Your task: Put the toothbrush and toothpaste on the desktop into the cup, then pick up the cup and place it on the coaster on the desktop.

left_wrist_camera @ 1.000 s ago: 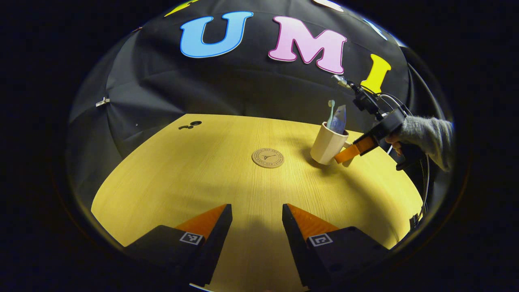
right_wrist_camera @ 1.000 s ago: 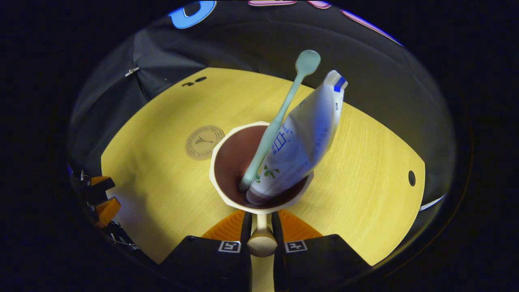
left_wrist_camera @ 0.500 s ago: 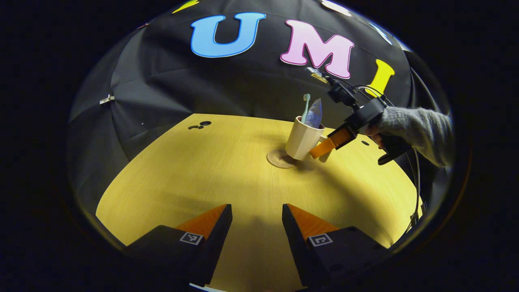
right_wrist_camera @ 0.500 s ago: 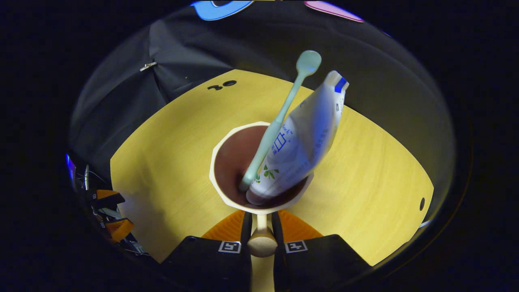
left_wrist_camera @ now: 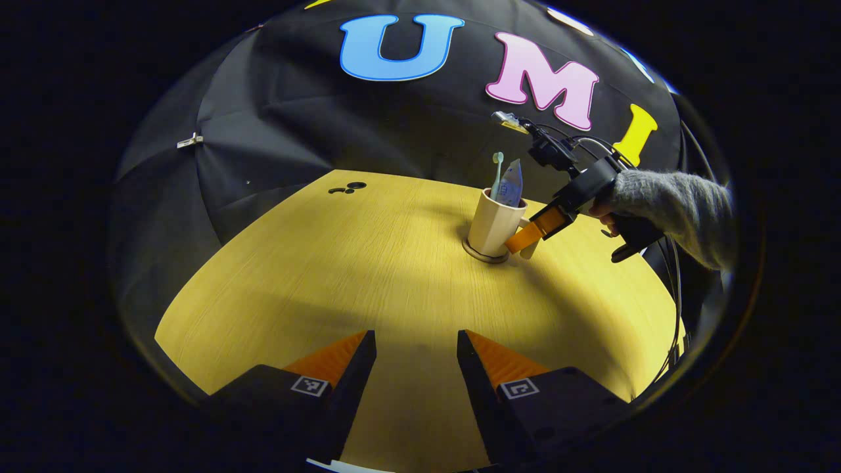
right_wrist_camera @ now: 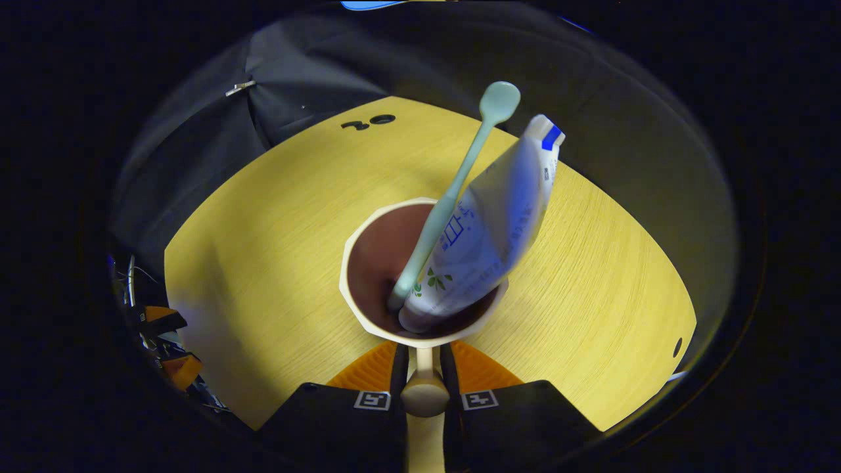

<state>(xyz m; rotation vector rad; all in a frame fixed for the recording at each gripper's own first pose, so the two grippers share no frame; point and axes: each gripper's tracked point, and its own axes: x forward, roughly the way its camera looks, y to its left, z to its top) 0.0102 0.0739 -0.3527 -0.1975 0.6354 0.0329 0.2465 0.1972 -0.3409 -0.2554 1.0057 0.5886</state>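
Cup [right_wrist_camera: 420, 269] handle [right_wrist_camera: 424, 387] clamped between right gripper [right_wrist_camera: 424, 368] jaws, atop coaster [left_wrist_camera: 485, 255].

Cream faceted cup [left_wrist_camera: 491, 225] with side handle [right_wrist_camera: 424, 387]: upright on my round tan coaster [left_wrist_camera: 485, 253], whose edge shows under its base, on the yellow wood-grain desktop [left_wrist_camera: 341, 263]. Pale green toothbrush [right_wrist_camera: 453, 197]: standing in the cup, head up, leaning. White toothpaste tube with blue print [right_wrist_camera: 489, 230]: standing in the cup beside the brush, touching it.
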